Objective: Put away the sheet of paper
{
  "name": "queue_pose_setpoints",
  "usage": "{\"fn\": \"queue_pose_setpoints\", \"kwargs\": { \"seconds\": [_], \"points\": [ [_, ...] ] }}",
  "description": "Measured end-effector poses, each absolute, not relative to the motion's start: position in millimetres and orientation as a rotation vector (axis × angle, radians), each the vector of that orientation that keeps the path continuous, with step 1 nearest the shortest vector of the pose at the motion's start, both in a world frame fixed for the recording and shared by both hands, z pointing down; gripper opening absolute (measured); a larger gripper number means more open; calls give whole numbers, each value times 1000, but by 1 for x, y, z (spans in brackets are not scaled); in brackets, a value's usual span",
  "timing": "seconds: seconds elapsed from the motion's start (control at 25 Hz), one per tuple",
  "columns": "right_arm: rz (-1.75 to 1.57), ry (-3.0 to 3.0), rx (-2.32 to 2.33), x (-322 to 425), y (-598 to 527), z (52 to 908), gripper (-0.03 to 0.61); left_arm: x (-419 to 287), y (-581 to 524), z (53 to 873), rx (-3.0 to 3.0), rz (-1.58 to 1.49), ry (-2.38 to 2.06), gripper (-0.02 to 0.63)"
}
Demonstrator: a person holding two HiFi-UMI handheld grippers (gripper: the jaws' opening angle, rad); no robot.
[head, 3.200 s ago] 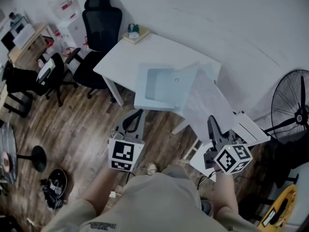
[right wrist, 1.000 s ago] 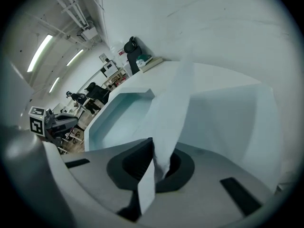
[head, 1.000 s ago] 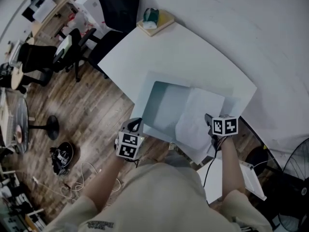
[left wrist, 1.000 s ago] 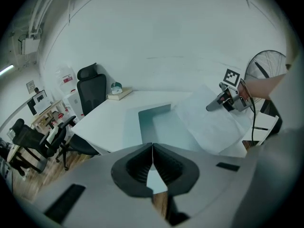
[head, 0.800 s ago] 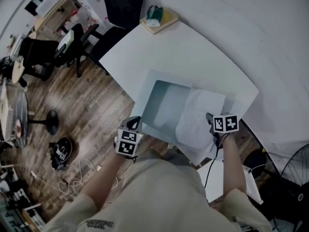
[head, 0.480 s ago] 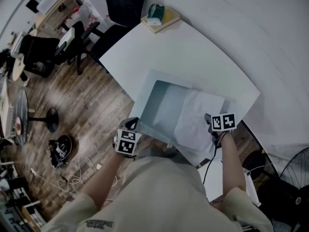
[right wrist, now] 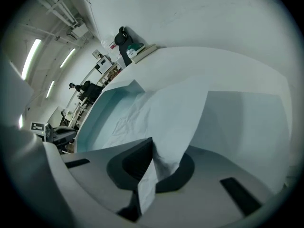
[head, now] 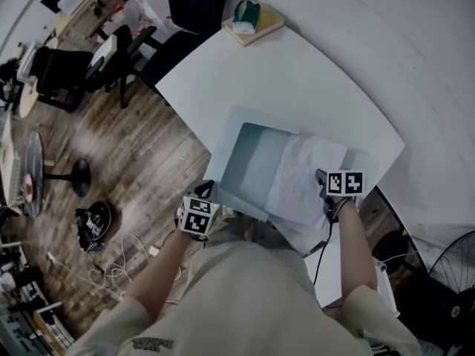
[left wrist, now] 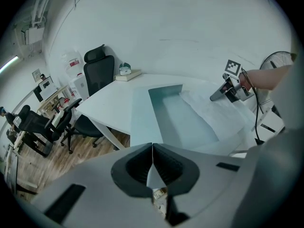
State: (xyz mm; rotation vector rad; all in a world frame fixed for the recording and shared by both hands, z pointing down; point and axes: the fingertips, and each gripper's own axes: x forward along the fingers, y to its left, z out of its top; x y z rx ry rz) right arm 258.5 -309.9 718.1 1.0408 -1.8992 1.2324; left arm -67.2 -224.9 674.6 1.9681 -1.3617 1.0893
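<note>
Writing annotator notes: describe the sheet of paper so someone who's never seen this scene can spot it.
On the white table, a pale blue tray sits at the edge nearest the person. The sheet of paper lies draped over the tray's right side, one corner pinched in the right hand-held gripper. It is white and creased, unlike the smooth tray.

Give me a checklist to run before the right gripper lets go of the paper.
1. Hold of the right gripper on the sheet of paper: jaws shut on its edge, ok.
2. Sheet inside the tray: far part lies in it, held edge is lifted near the rim, not ok.
3. Sheet flat: wrinkled, not ok.
4. Place of the left gripper: shut, holding nothing, apart from the sheet, ok.
5. Tray floor under the sheet free of things: cannot tell.
</note>
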Motion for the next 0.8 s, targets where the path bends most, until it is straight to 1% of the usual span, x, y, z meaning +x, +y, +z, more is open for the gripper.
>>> {"fn": "queue_pose_setpoints", "kwargs": {
  "seconds": [0.8],
  "points": [
    [1246,-1915,949,141,-326,725,23,-75,-232,680,2044,1033,-1180,21]
  ]
}}
